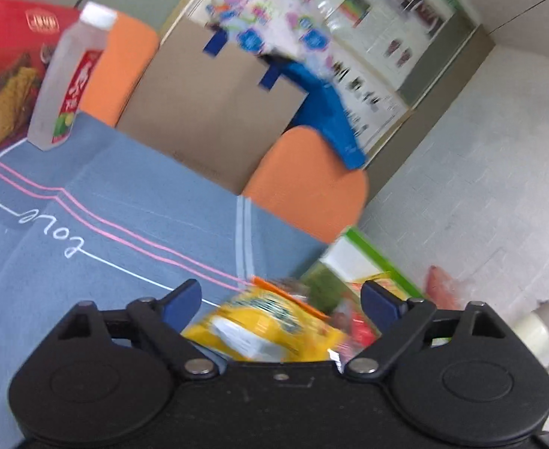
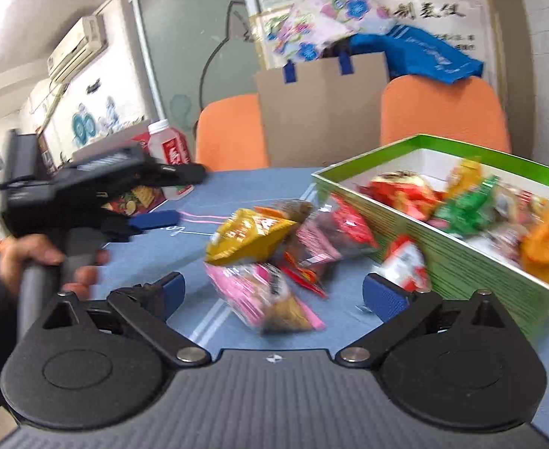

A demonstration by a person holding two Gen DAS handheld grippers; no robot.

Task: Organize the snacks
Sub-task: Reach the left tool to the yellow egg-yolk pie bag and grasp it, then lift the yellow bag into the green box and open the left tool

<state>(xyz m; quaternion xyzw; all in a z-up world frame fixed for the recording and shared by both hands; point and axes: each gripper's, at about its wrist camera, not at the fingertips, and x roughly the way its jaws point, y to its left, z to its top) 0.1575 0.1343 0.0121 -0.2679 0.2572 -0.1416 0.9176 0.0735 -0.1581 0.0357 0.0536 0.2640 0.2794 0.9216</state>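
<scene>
Several snack packets lie in a pile on the blue tablecloth: a yellow packet point(image 2: 248, 237), a pink one point(image 2: 259, 299), a dark one with a pink label point(image 2: 319, 243) and a red-white one point(image 2: 405, 262). A green-walled box point(image 2: 458, 265) at the right holds several more snacks. My right gripper point(image 2: 274, 293) is open just above the pink packet. My left gripper point(image 1: 282, 301) is open, above the yellow packet point(image 1: 270, 321); it also shows in the right wrist view point(image 2: 154, 220), left of the pile.
A clear bottle with a red label point(image 1: 68, 78) and a red snack box point(image 1: 5, 75) stand at the table's far left. A brown paper bag point(image 2: 323, 112) and two orange chair backs point(image 2: 443, 112) are behind the table. A white kettle point(image 1: 536, 329) sits on the floor.
</scene>
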